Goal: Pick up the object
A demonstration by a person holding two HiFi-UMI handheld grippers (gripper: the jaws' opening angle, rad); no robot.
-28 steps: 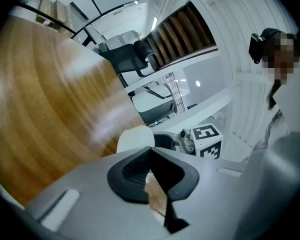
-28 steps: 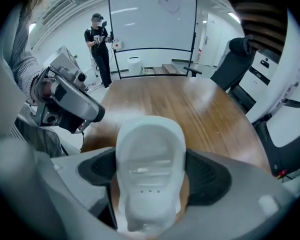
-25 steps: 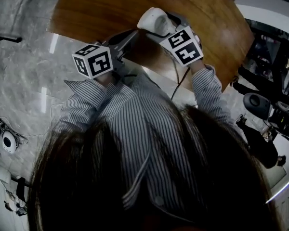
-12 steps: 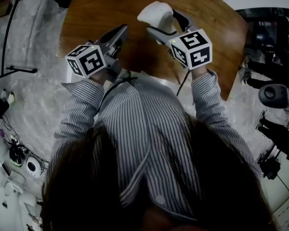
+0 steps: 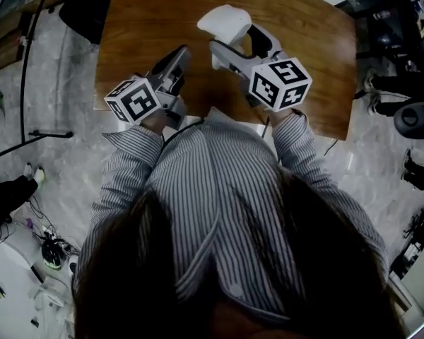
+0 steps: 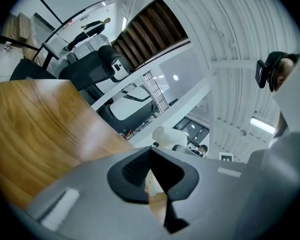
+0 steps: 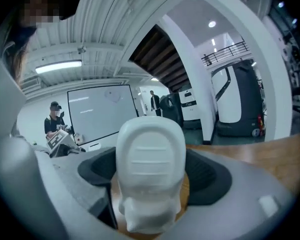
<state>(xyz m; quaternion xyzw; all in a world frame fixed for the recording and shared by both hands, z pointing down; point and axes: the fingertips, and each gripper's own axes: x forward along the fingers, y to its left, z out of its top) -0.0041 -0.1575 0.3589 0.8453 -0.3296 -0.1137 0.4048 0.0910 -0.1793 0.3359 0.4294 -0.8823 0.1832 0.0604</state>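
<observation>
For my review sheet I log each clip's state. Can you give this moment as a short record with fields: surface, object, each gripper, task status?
surface: brown wooden table
object: white ribbed plastic object, rounded at the top
right gripper: shut on the white ribbed plastic object, one dark pad on each side of it
left gripper: shut, nothing between its jaws, over the table's near part
task status: object gripped; it looks raised off the table, though no view shows its underside
</observation>
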